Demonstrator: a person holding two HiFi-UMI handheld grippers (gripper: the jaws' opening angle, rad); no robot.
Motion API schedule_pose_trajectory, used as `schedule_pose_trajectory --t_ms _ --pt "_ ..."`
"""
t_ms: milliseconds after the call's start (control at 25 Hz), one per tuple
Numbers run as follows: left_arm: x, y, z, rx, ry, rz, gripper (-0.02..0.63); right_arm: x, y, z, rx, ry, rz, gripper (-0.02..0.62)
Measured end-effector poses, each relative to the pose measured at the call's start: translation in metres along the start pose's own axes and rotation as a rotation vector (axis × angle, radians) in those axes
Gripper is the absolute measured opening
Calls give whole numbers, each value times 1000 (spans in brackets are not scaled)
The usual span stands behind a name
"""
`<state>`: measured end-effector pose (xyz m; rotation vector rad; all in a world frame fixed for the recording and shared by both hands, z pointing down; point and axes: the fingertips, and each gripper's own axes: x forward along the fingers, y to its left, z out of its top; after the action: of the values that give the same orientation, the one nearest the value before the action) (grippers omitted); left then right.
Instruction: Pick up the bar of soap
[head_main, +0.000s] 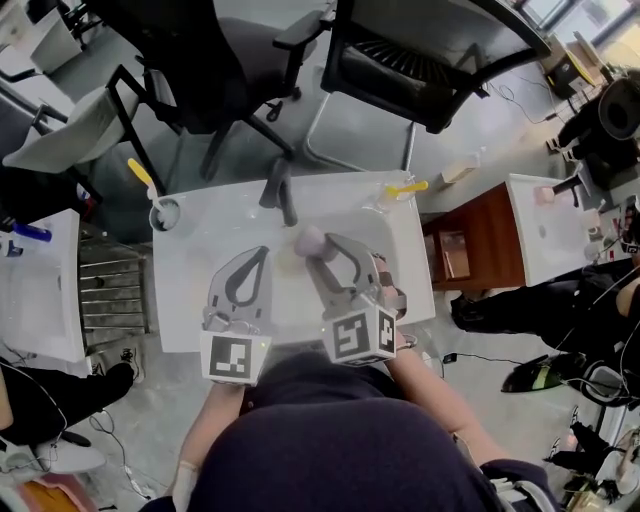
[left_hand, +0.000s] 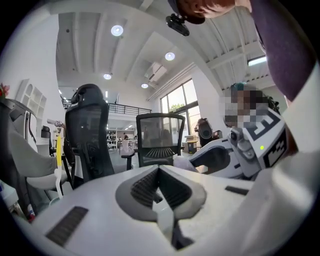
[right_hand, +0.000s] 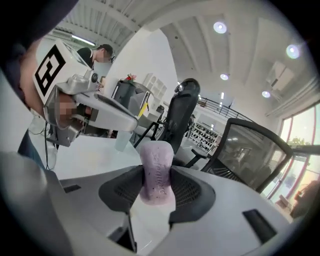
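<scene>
Bar of soap (right_hand: 158, 165) clamped in right hand-held gripper (right_hand: 157, 176): pale purple, standing on end btwn the ribbed pads, top poking past the tips. Raised lettering on its face, too blurred to read. Lower end hidden behind the pads.

From the head view, same soap (head_main: 309, 238) at tip of right hand-held gripper (head_main: 318, 250), over middle of white desk (head_main: 195, 255). Lifted clear or touching the surface: can't tell from above. Left hand-held gripper (head_main: 262, 252) just beside it on the left. Left hand-held gripper (left_hand: 159, 171) in own view: jaws together, nothing btwn them.

Edges and room:
- Bare desk surface to left of left hand-held gripper and to right of right one, out to both side edges.
- Far left corner: cup (head_main: 165, 213) w/ yellow-handled brush in it, well apart from soap.
- Far right corner: clear cup (head_main: 385, 197) w/ something yellow, contents hard to make out.
- Middle of far edge: dark upright thing (head_main: 281, 192), near soap but apart; kind unclear.
- Past far edge: two black office chairs (head_main: 215, 60), close to desk.
- Right of desk: narrow gap, then brown cabinet (head_main: 470, 250).

Near edge of desk mostly hidden under marker cubes and person's body.
</scene>
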<state>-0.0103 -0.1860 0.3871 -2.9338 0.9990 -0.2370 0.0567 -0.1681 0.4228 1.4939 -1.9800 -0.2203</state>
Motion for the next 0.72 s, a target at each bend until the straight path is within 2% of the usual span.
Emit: schedule_pose_trajectory --t_ms 280,720 --pt "-1 5 20 8 -39 8 0 -19 -35 29 77 -96 -136 187" --pt "-3 16 48 11 -103 47 0 -42 -68 59 259 -234 -241 187"
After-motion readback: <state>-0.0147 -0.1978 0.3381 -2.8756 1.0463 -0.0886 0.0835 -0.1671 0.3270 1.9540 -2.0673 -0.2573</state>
